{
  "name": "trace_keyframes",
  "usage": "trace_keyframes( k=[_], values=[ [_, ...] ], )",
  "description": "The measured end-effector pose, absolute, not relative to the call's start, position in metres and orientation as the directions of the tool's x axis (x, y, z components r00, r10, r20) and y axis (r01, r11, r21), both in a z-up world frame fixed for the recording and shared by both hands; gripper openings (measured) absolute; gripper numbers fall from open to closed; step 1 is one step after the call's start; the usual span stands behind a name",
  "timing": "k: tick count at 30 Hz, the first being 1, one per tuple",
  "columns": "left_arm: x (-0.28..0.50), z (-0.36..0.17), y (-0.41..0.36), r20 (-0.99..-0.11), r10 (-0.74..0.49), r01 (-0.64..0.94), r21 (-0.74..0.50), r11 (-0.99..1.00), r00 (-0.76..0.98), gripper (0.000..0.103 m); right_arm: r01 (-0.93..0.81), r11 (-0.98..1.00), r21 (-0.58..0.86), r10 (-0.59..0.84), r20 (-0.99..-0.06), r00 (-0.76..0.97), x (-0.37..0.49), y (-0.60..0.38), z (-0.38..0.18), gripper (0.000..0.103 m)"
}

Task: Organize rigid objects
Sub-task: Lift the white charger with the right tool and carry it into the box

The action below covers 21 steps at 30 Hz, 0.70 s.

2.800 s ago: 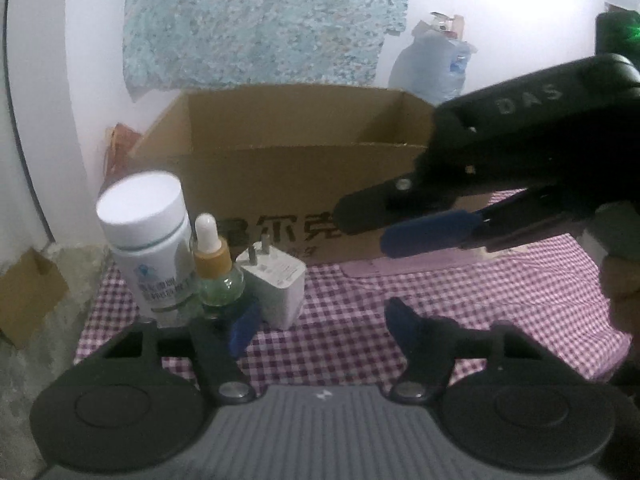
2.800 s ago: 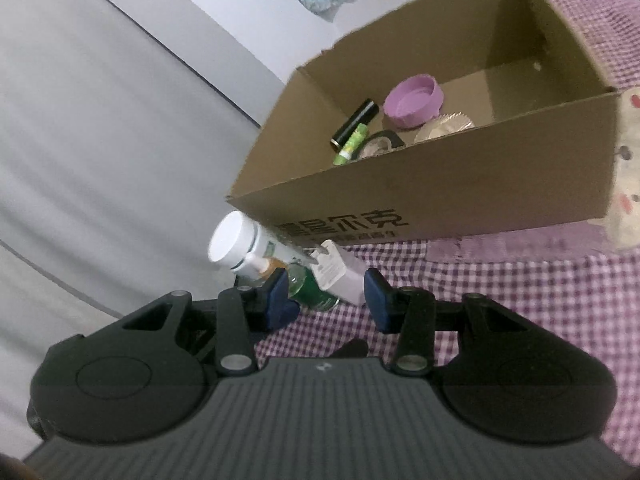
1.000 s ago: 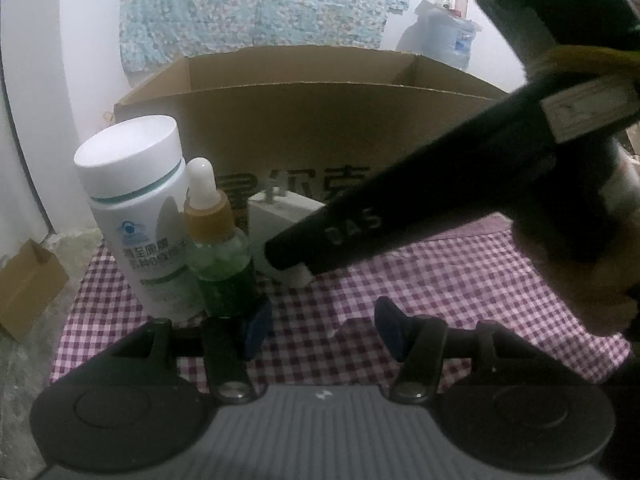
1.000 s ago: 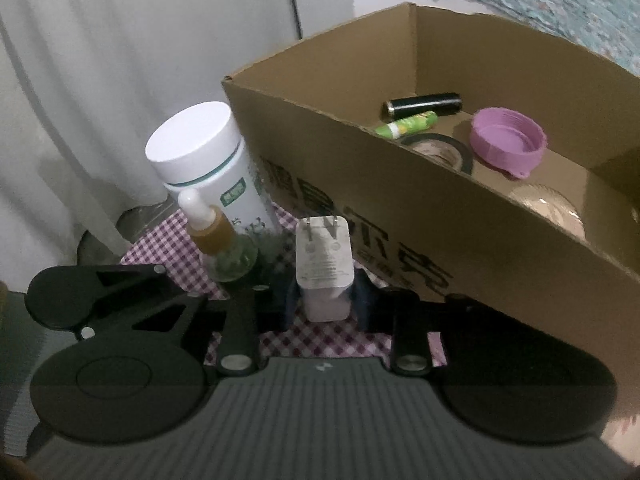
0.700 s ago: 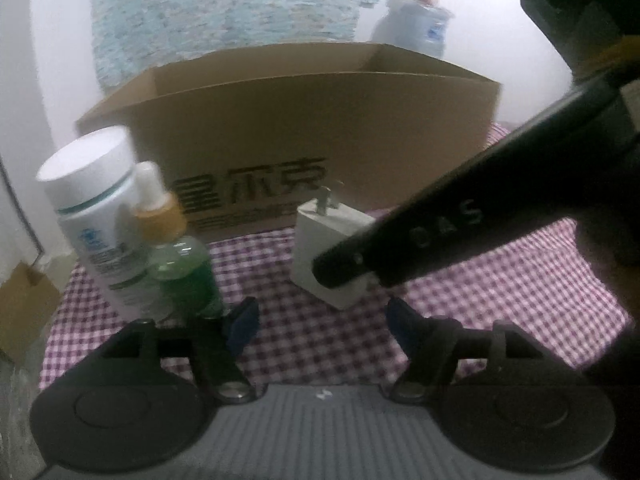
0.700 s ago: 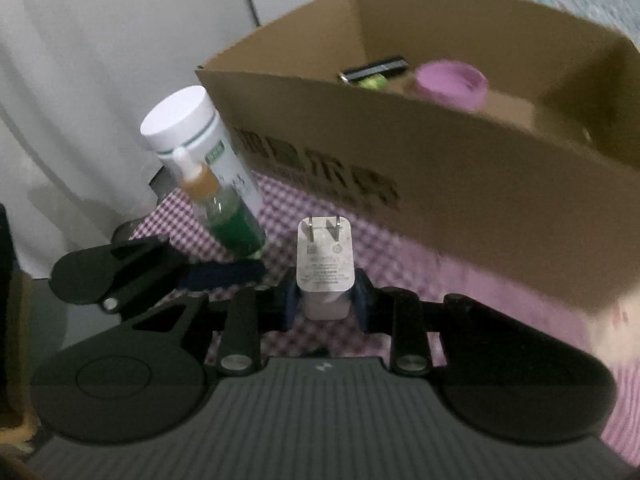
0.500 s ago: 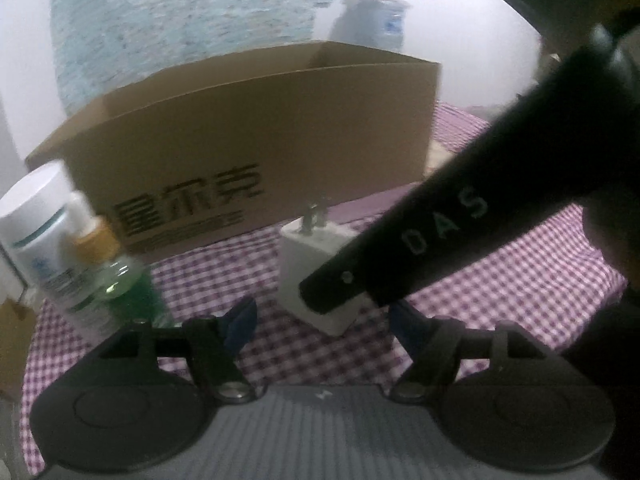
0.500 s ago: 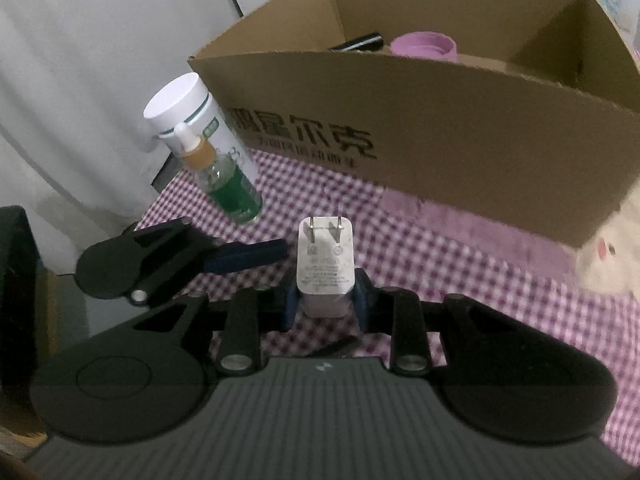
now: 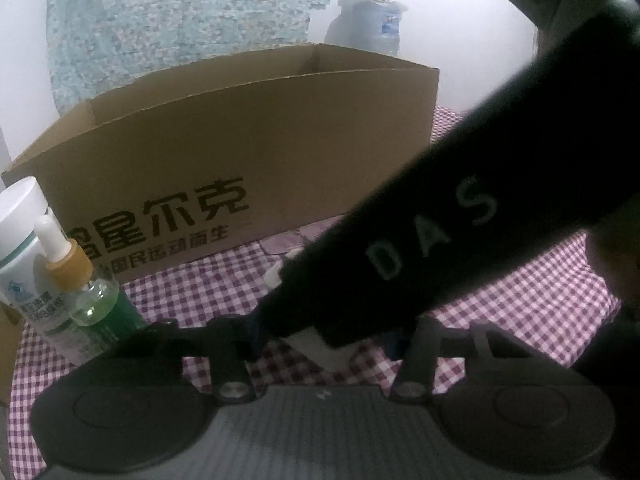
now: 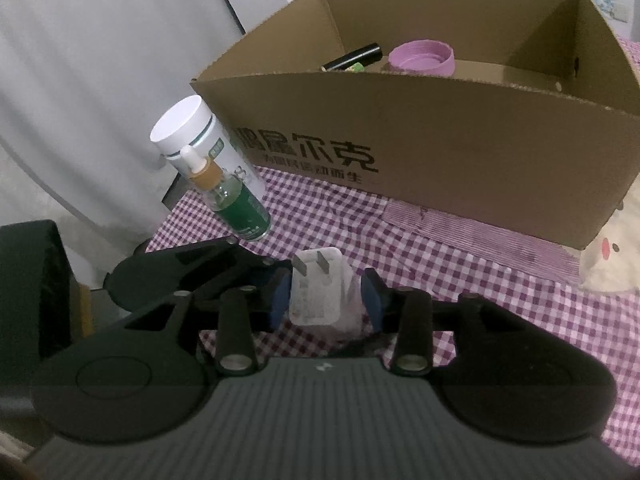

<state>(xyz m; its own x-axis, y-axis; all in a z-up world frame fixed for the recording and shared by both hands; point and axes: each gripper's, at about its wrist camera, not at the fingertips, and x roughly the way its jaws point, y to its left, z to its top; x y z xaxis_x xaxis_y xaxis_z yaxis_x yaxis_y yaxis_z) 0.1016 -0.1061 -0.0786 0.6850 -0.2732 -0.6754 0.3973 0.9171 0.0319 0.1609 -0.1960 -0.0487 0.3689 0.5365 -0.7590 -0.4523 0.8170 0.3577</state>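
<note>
Right gripper (image 10: 326,296), lately clamped on the plug (image 10: 320,294), now stands open — plug tilted, set short of the box (image 10: 440,152). Left gripper (image 9: 320,332) open — a handover looks likely.

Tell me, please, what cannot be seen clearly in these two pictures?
White charger: left wrist view, mostly hidden behind the body of the right gripper.
Hold on the charger: right wrist view, blurred at one pad; contact of the jaws unclear.
Cardboard box floor: both views, its near wall hides most.
</note>
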Motion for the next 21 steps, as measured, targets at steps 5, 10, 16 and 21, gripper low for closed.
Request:
trace_keyframes(
  k=[5, 10, 16, 21],
  values=[
    [0.105, -0.077, -0.101, -0.674, -0.268, 0.376, 0.015, 0.927, 0.688, 0.047, -0.441, 0.814, 0.378, 0.545, -0.759, 0.356, 0.164, -0.197, -0.051, 0.038],
    [0.104, -0.076, -0.104, -0.677, -0.272, 0.373, 0.004, 0.928, 0.684, 0.046, -0.445, 0.822, 0.356, 0.528, -0.770, 0.359, 0.159, -0.193, -0.051, 0.033],
    [0.104, -0.051, -0.109, -0.646, -0.270, 0.373, 0.024, 0.928, 0.714, 0.047, -0.441, 0.829, 0.344, 0.527, -0.747, 0.406, 0.150, -0.200, -0.029, 0.033],
    [0.120, -0.006, -0.118, -0.590, -0.274, 0.376, 0.054, 0.925, 0.759, 0.047, -0.461, 0.831, 0.311, 0.530, -0.694, 0.487, 0.150, -0.211, 0.015, 0.033]
  ],
)
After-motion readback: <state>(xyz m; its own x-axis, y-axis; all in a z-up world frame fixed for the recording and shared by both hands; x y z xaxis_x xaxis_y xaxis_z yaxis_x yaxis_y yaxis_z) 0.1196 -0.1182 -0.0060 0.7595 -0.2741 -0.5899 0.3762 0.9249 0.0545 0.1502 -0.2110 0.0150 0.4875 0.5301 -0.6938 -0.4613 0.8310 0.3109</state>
